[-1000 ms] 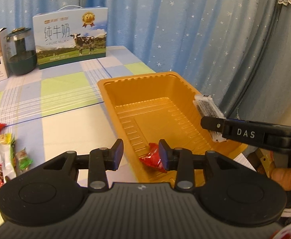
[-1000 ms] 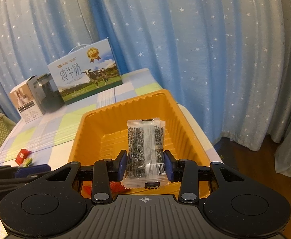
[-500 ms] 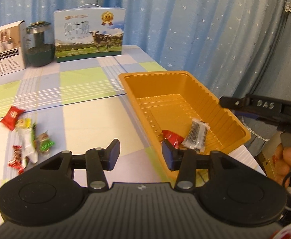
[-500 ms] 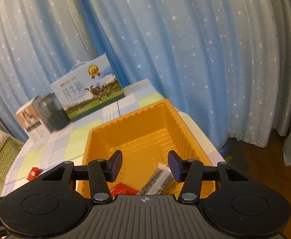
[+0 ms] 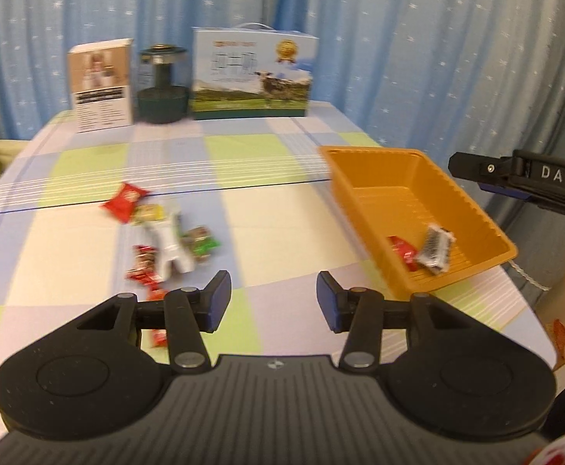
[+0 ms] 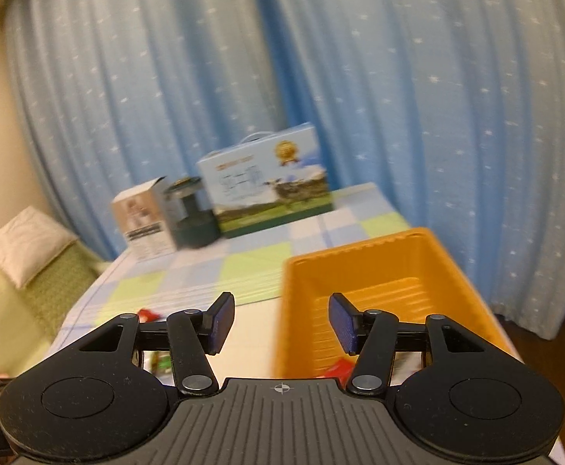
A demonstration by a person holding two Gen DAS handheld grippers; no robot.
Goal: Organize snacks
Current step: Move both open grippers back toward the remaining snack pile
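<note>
Two snacks already lie in the ribbed orange plastic tray [image 5: 472, 209] at the near right edge of the checked worktop [image 5: 282, 209]: a small red foil packet [image 5: 402, 250] and a clear sachet of dark seeds [image 5: 435, 248], side by side at its near end. We judge the step in hand to be the trip to fetch the next pieces. Both grippers are empty; the left gripper [image 5: 273, 303] has its blue-padded fingers [image 5: 220, 298] partly apart with nothing between them, and its jaws have just been opening. The right gripper [image 6: 281, 323] hangs over the tray's near rim, its fingers likewise parted on nothing and just widened. To do this well, we should bring the left gripper down over the loose cluster of wrappers [image 5: 162, 240] lying well left of the tray, single out one piece at the edge, such as the red square packet [image 5: 124, 202], and close across its narrow side so its neighbours stay put. These wrappers look light, crinkly and slippery.
</note>
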